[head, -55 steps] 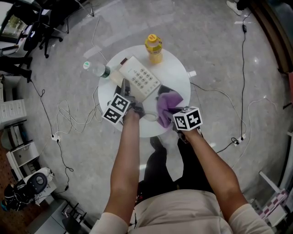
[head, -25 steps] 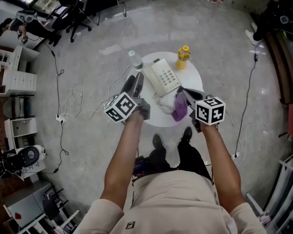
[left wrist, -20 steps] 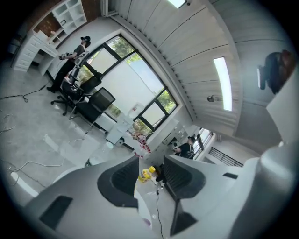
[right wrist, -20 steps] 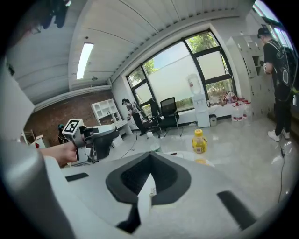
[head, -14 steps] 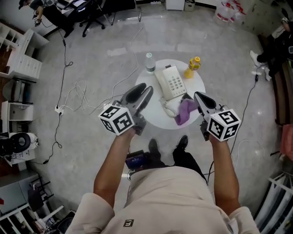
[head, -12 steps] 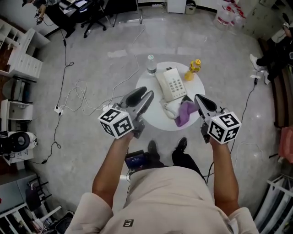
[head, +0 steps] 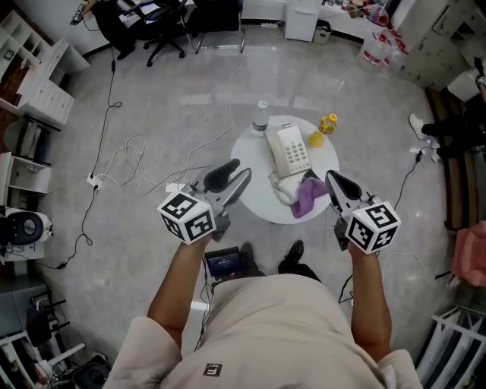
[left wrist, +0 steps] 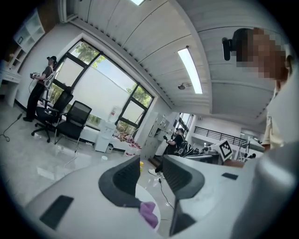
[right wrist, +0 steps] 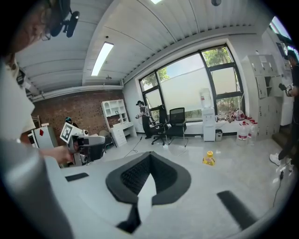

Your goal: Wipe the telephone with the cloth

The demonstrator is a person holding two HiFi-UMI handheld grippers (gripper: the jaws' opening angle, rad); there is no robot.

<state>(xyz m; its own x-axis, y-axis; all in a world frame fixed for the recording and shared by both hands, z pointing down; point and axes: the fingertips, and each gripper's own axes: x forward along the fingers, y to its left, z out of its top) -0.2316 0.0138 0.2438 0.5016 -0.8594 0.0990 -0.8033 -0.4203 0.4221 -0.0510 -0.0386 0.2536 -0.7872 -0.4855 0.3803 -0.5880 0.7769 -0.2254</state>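
Observation:
The white telephone lies on the small round white table, far below me. A crumpled purple cloth rests at the table's near edge beside the coiled handset cord. My left gripper hangs raised to the left of the table, with a gap between its jaws and nothing in it. In the left gripper view, this left gripper frames the cloth below it. My right gripper is raised at the table's right edge. Seen in its own view, the right gripper is shut and empty.
A yellow bottle and a clear water bottle stand at the table's far rim. Cables trail over the grey floor at the left. Office chairs and white shelves are farther off. The person's shoes are by the table.
The view has risen and the table looks smaller and farther. Both grippers have pulled back and up from the tabletop. The cloth stays on the table, free of the right gripper.

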